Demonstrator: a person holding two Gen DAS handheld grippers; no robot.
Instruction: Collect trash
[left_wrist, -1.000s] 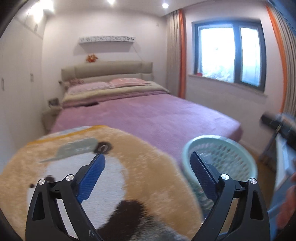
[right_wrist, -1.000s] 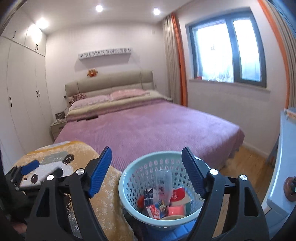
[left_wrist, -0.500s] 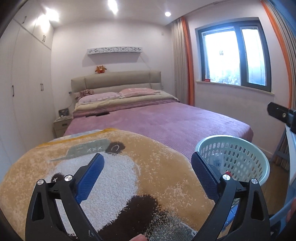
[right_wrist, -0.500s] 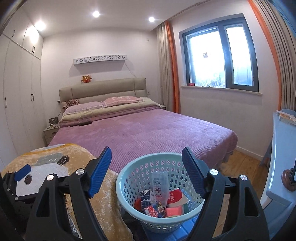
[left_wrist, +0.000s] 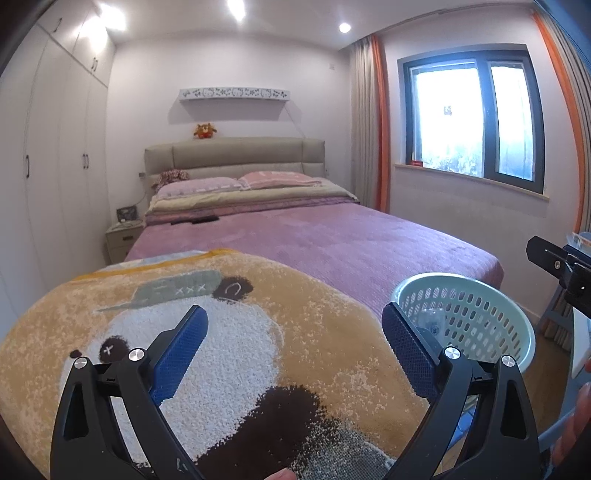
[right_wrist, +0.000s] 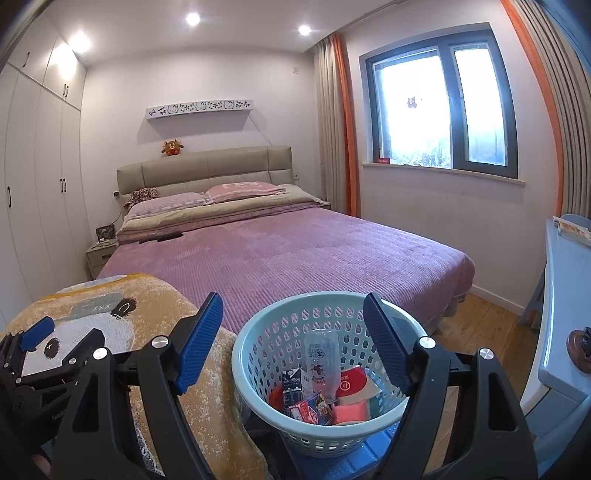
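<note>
Both tongs — left, right — gape empty; basket labels unreadable.

My left wrist camera looks low and close over the panda blanket toward the headboard; my right wrist camera sits further right, just above the basket. Both views share the bed, window and basket.

Black frames, blue textured fingers, silver screws.
</note>
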